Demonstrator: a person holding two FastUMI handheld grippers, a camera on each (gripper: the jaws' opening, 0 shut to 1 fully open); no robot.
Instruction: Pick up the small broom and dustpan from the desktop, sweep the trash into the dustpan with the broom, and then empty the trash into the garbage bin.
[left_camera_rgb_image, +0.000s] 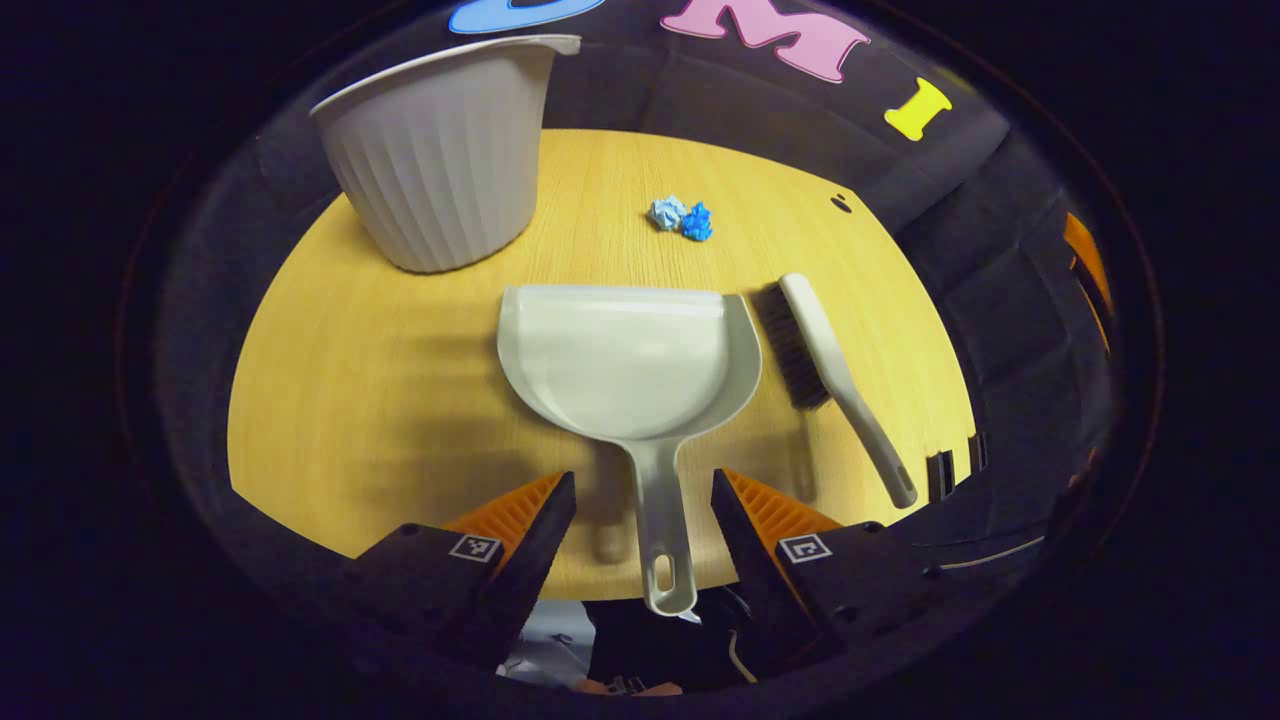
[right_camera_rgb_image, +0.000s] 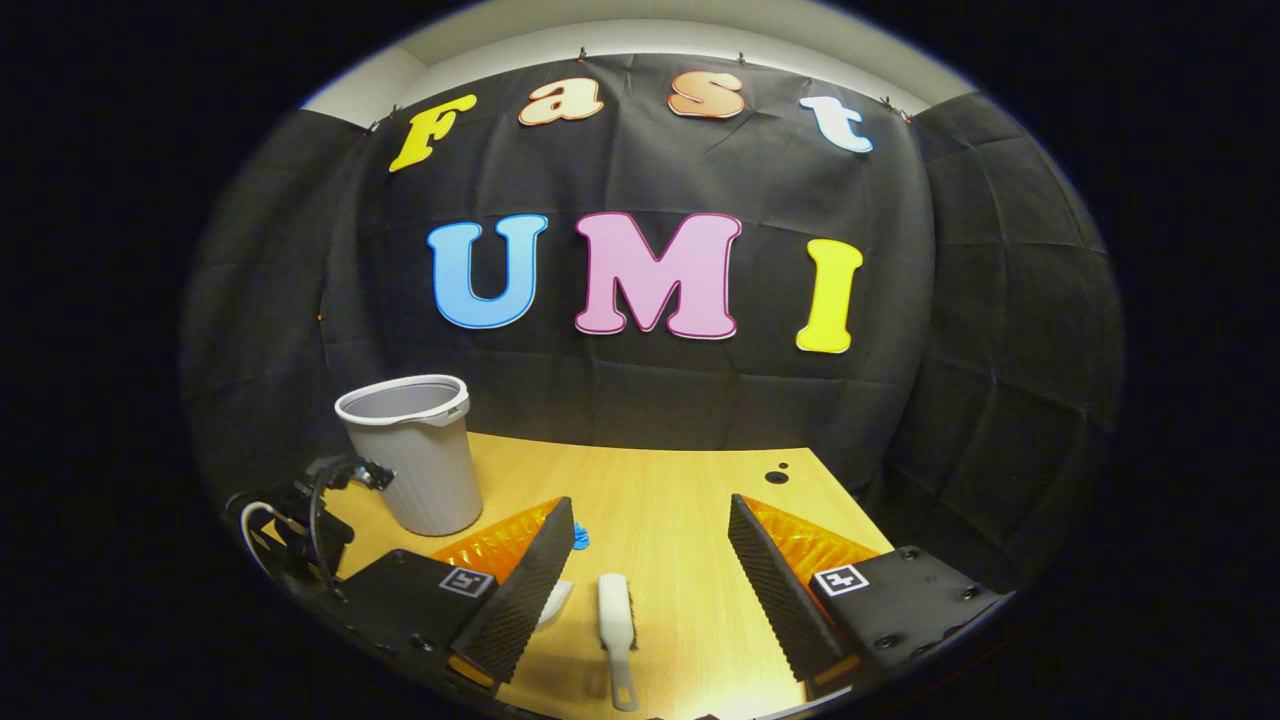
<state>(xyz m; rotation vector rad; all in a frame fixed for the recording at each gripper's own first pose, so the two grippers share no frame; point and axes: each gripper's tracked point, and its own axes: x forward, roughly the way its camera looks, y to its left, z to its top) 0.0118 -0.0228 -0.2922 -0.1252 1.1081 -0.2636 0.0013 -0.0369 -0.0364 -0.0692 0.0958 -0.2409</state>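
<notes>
- Dustpan (left_camera_rgb_image: 630, 365) handle lies between your left gripper (left_camera_rgb_image: 643, 510)'s spread fingers — lower, then clench.
- Broom (right_camera_rgb_image: 617, 610) waits under your right gripper (right_camera_rgb_image: 650, 560), also released.

**Pale tools on light wood**

Dustpan (left_camera_rgb_image: 625, 365) off-white; broom (left_camera_rgb_image: 835, 375) off-white with dark bristles. Garbage bin (left_camera_rgb_image: 440, 160) pale grey, ribbed vertically. Trash (left_camera_rgb_image: 682, 218): one light-blue wad, one brighter blue. Surface (left_camera_rgb_image: 370, 380) yellowish wood grain.
</notes>
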